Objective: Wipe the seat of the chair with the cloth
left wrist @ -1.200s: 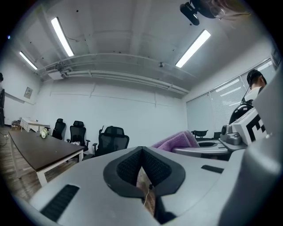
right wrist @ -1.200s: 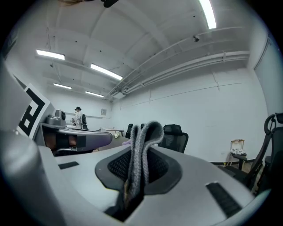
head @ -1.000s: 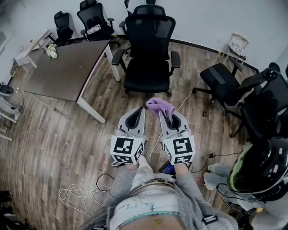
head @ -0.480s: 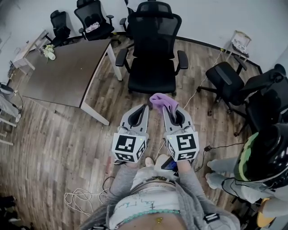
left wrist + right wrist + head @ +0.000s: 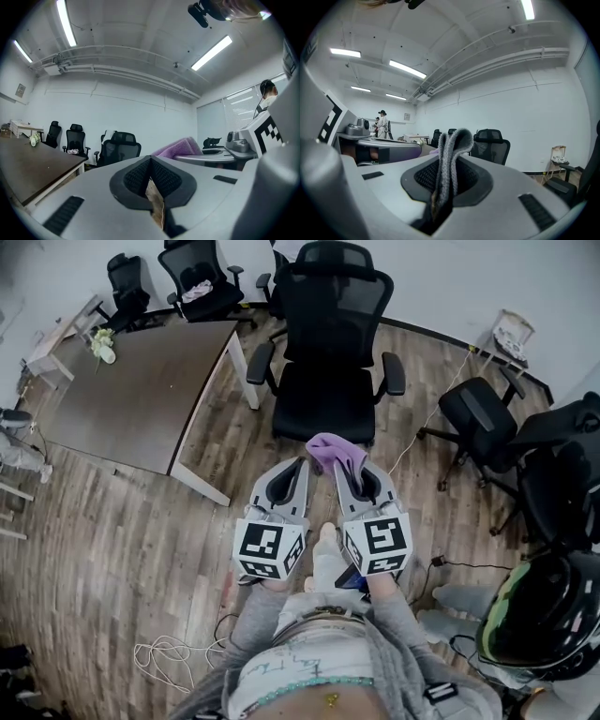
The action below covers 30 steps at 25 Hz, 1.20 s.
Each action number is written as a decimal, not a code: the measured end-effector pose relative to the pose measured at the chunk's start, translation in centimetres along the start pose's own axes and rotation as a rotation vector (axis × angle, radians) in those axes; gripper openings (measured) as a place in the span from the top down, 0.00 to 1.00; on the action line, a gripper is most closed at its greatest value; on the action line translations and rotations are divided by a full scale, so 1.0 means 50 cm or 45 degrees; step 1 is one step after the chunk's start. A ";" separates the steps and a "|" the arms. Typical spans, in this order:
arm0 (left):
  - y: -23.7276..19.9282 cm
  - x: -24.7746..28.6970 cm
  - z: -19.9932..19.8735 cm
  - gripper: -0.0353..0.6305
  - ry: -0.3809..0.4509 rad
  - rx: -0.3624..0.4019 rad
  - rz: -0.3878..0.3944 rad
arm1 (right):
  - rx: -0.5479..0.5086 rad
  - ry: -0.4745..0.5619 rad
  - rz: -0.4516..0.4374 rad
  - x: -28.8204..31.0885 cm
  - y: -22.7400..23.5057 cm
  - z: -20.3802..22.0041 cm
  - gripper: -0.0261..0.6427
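Right tool is clamped on the purple fuzzy cloth; a short fold sticks out past the jaw tips. Left tool has its jaws pressed together on nothing, with just a sliver of wood floor showing between them.

The cloth is in the air. In the head view it sits at the front edge of the seat of the black mesh office chair, and by my read it is not touching yet.

Step looks like the approach. To do it well:
- Tip the right tool nose-down so the fold lands flat. Little cloth protrudes, so the jaw tips could scrape the mesh.
- Start at the seat's back edge and pull to the front edge in overlapping strokes.
- The chair is likely to roll or swivel. The left tool is free to brace an armrest.

Pose: both tools are side by side, close in front of the torso, pointing at the chair. They are roughly level, since both gripper views see wall and ceiling. Marker cubes face the body.
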State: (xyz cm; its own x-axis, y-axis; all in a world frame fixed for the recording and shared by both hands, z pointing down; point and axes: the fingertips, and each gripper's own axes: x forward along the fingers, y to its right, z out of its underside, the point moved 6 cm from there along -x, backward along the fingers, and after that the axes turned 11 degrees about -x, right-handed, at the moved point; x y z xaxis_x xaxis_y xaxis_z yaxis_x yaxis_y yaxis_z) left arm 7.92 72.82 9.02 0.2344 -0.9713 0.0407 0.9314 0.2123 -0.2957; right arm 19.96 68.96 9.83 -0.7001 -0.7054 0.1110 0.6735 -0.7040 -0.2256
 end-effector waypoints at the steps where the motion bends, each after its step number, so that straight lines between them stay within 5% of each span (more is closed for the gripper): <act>1: -0.011 0.019 -0.006 0.95 -0.003 0.002 -0.003 | 0.006 0.001 -0.009 0.023 0.009 -0.003 0.89; 30: -0.178 0.371 -0.088 0.95 -0.023 0.016 -0.083 | -0.026 0.012 -0.090 0.367 0.236 -0.016 0.89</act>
State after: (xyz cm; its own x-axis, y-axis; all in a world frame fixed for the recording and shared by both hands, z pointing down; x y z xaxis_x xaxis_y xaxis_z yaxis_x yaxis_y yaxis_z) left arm 2.72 52.46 8.21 0.1779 -0.9810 0.0769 0.9482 0.1500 -0.2801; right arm 14.83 47.77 8.43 -0.7483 -0.6528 0.1181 0.6172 -0.7503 -0.2369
